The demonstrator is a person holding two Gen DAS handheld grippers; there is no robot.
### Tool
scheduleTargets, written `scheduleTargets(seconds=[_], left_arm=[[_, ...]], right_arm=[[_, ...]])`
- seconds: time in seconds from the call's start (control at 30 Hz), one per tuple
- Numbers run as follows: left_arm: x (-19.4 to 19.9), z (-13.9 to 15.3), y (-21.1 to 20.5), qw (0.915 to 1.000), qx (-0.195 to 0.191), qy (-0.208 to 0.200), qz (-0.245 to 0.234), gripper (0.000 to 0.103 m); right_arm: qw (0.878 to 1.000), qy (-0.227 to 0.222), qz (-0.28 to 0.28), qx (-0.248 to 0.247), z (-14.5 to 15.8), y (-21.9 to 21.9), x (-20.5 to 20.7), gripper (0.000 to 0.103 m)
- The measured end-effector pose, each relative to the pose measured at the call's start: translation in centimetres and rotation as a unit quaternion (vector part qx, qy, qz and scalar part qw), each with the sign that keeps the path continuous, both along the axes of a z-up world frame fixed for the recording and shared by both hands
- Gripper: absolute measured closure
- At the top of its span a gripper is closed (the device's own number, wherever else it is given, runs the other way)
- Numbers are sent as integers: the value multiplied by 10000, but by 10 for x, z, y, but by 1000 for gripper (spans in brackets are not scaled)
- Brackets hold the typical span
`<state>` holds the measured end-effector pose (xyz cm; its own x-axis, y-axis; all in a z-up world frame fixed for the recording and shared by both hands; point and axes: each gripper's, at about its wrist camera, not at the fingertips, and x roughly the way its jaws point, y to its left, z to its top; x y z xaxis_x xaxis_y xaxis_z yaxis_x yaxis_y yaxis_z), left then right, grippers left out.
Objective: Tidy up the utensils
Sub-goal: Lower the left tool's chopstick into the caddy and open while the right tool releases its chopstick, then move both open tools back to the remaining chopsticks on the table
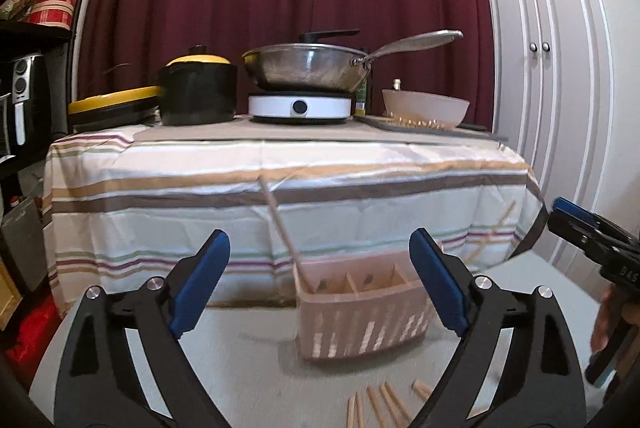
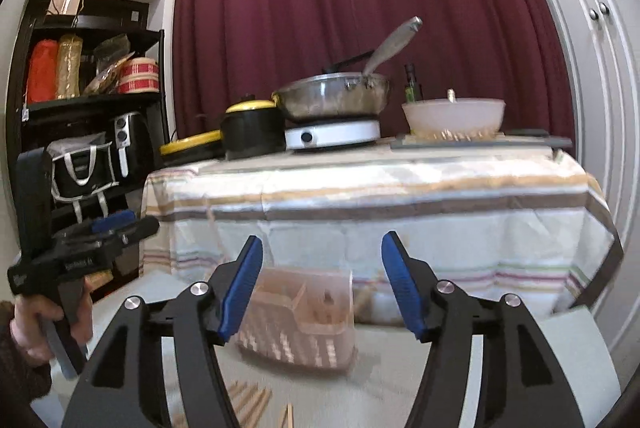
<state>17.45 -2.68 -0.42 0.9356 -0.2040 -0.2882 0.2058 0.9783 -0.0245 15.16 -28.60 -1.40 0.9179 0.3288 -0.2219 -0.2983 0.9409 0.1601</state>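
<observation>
The left gripper (image 1: 320, 278) hangs wide open and empty above a pale table (image 1: 248, 352), the pink slotted caddy (image 1: 360, 316) just ahead between its blue pads (image 1: 200, 280), one chopstick (image 1: 280, 224) leaning out of its left compartment. The right gripper (image 2: 322, 282) is also open, less widely, holding nothing, with the same caddy (image 2: 300, 320) just beyond its jaws. Loose chopsticks (image 1: 380, 404) lie on the table below and nearer than both tools, while a hand (image 2: 32, 328) grips the left tool's handle.
</observation>
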Motion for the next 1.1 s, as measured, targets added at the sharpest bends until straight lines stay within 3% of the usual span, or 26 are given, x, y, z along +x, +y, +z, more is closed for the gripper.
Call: scheduleTargets(seconds=[0.17,0.47,0.6,0.97,1.1], left_arm=[[-34,-29,7,9995,150,248,93,14],[-86,-100,24,9940,141,1020,368,14],[-99,-121,27,9904,139,1295,457,14],[-114,-142,30,9867,252,1525,511,14],[-119,-147,35,9860,302,1552,538,14]], right_arm=[[9979,602,-76,-216,-51,-14,-39,42],[9813,1898,-287,-161,-141,-41,-77,54],[9715,2341,-348,-122,-154,-47,-72,56],[9601,2765,-294,-298,-169,-45,-67,56],[9569,2889,36,-303,-170,-34,-82,66]])
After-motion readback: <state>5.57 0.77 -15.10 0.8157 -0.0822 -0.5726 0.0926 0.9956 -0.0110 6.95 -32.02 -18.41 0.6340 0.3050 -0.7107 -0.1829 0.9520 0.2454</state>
